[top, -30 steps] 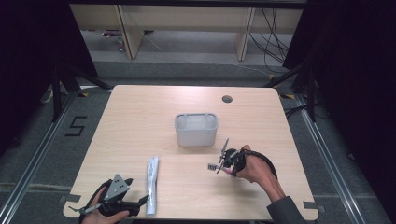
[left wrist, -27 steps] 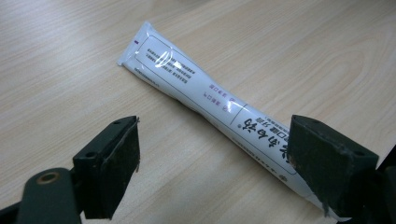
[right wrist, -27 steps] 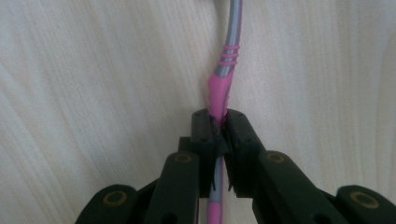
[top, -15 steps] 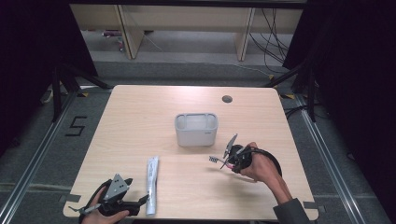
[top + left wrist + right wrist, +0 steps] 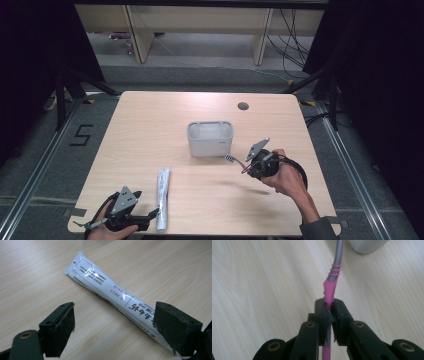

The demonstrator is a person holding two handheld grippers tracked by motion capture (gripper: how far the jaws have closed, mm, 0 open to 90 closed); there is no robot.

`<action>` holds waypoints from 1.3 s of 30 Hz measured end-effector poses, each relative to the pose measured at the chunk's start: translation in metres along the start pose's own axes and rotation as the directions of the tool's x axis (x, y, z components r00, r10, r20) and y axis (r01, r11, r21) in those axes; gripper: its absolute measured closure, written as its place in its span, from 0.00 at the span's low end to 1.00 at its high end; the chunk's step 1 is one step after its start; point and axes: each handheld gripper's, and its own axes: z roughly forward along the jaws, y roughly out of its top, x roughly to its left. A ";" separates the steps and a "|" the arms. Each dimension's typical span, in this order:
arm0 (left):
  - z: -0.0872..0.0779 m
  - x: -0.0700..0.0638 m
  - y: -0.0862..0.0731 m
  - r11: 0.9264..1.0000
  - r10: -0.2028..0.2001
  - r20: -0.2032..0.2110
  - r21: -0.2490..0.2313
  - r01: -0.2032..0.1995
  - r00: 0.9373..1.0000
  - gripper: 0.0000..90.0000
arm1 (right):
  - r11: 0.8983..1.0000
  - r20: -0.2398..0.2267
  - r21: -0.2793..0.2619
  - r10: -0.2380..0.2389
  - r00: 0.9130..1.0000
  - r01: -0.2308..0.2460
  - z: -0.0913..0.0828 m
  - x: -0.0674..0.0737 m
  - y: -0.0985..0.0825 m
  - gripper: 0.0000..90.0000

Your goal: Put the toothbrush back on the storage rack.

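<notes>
The right gripper [image 5: 243,165] is clenched on a slim pink-and-grey plastic toothbrush [image 5: 331,283], its two black jaws pressed together around the pink grip section (the grey neck runs on past them toward the top of the right gripper view). In the high view the toothbrush [image 5: 235,163] juts from the jaws above the pale wooden table [image 5: 150,130], with its head just beside the lower right corner of the grey rectangular plastic container [image 5: 210,138] that stands upright near the table's middle. The left gripper [image 5: 115,325] is released: its jaws stand wide apart, low over the tabletop at the near left edge, with nothing pressed between them. A white printed toothpaste tube [image 5: 110,292] lies flat on the wood, its lower end passing under the jaw on the right of that view.
</notes>
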 end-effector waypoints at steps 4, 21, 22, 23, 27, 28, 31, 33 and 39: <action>0.000 0.000 0.000 1.000 0.002 0.001 0.001 -0.002 1.000 0.19 | 0.999 0.006 -0.044 0.018 1.000 -0.017 -0.003 0.001 -0.002 0.93; -0.001 0.001 0.000 1.000 0.023 0.000 0.020 -0.023 1.000 0.19 | 0.974 0.008 -0.210 0.083 0.997 -0.079 -0.005 0.000 -0.007 0.93; -0.001 0.001 0.000 1.000 0.021 0.002 0.017 -0.021 1.000 0.19 | 0.975 0.027 -0.218 0.056 0.998 -0.049 -0.006 -0.002 -0.007 0.93; -0.002 0.002 0.000 1.000 0.024 0.006 0.018 -0.024 1.000 0.19 | 0.971 0.016 -0.232 0.066 0.998 -0.060 -0.006 -0.001 -0.007 0.93; -0.001 0.001 0.000 1.000 0.022 0.000 0.018 -0.022 1.000 0.19 | 0.961 0.009 -0.270 0.068 0.998 -0.063 -0.008 0.000 -0.006 0.93; -0.001 0.001 0.000 1.000 0.020 0.003 0.016 -0.020 1.000 0.19 | 0.953 0.010 -0.295 0.077 0.997 -0.071 -0.008 0.000 -0.005 0.93; -0.001 0.001 0.000 1.000 0.020 0.000 0.018 -0.020 1.000 0.19 | 0.941 0.020 -0.327 0.097 0.995 -0.085 -0.009 0.000 -0.005 0.93; -0.001 0.002 0.000 1.000 0.023 0.001 0.020 -0.023 1.000 0.19 | 0.934 -0.001 -0.343 0.105 0.994 -0.099 -0.011 0.001 -0.004 0.93; -0.001 0.002 0.000 1.000 0.025 0.002 0.020 -0.025 1.000 0.19 | 0.901 0.001 -0.420 0.126 0.992 -0.114 -0.017 -0.001 -0.003 0.93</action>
